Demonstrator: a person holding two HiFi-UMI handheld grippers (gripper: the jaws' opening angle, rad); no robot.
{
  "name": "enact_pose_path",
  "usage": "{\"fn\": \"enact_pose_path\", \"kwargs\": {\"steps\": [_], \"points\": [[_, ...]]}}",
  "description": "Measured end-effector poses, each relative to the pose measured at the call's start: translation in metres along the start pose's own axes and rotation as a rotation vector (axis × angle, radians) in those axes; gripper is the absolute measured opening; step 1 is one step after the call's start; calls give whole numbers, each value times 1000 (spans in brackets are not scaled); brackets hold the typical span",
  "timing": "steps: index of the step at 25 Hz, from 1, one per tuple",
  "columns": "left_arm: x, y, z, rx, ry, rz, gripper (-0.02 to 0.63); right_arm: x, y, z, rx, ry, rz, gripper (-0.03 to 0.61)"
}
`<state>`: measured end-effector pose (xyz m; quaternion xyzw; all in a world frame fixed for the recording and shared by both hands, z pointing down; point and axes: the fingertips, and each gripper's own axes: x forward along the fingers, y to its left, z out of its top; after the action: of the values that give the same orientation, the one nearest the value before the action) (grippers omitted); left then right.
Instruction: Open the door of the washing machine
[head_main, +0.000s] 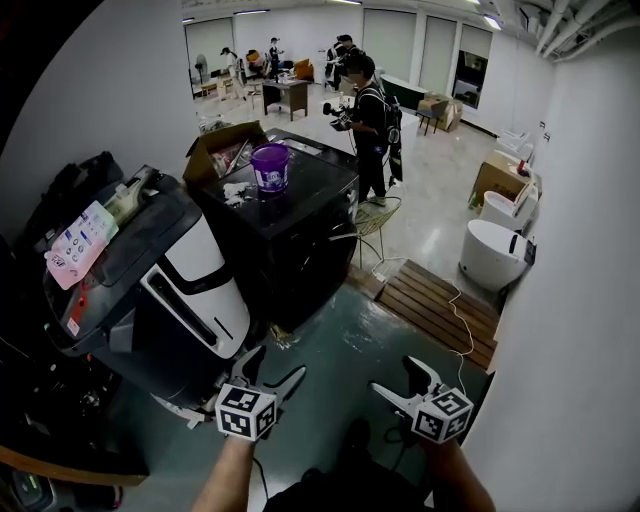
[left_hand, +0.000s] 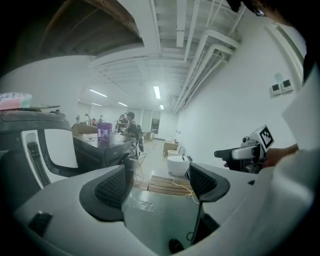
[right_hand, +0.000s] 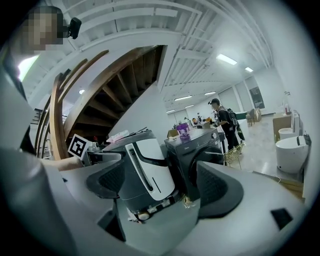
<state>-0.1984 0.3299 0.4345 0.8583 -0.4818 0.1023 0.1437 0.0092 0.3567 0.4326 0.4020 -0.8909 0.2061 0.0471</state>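
Observation:
The black front-loading washing machine (head_main: 300, 225) stands in the middle of the head view, its door shut on the face (head_main: 322, 262) turned toward the wire chair. A purple bucket (head_main: 269, 165) sits on its top. My left gripper (head_main: 280, 365) and right gripper (head_main: 393, 375) hover low over the green floor, well short of the machine, both open and empty. The left gripper view has the washer (left_hand: 107, 147) to the left of my left gripper (left_hand: 157, 182). In the right gripper view the washer's round door (right_hand: 215, 155) shows beyond my right gripper (right_hand: 165, 182).
A tilted grey-and-white appliance (head_main: 170, 290) stands left of the washer, close to my left gripper. A wire chair (head_main: 375, 220), a wooden pallet (head_main: 435, 305) with a cable, and white tubs (head_main: 495, 250) lie to the right. A person with a backpack (head_main: 370, 120) stands behind.

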Motion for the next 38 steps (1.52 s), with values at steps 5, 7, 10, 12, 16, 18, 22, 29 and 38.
{"fn": "enact_pose_path", "kwargs": {"steps": [5, 7, 10, 12, 16, 18, 22, 29, 38], "points": [[60, 3, 19, -16, 31, 0, 417, 25, -54, 17, 29, 7, 12, 459], [87, 3, 25, -19, 48, -6, 416, 36, -79, 25, 39, 9, 11, 457], [128, -1, 33, -32, 79, -18, 416, 47, -115, 36, 50, 12, 4, 457], [155, -7, 38, -33, 95, -29, 416, 50, -139, 41, 74, 8, 4, 456], [199, -23, 54, -33, 105, -50, 416, 50, -180, 56, 106, 13, -11, 454], [216, -34, 58, -26, 111, -70, 416, 46, -195, 62, 102, 19, -15, 453], [241, -43, 63, -28, 124, -104, 416, 43, -221, 77, 134, -6, -34, 446], [286, -25, 71, -39, 114, -126, 416, 63, -261, 80, 142, 14, -41, 436], [389, 47, 86, -105, 109, -140, 411, 158, -322, 106, 56, 127, -12, 422]]}}
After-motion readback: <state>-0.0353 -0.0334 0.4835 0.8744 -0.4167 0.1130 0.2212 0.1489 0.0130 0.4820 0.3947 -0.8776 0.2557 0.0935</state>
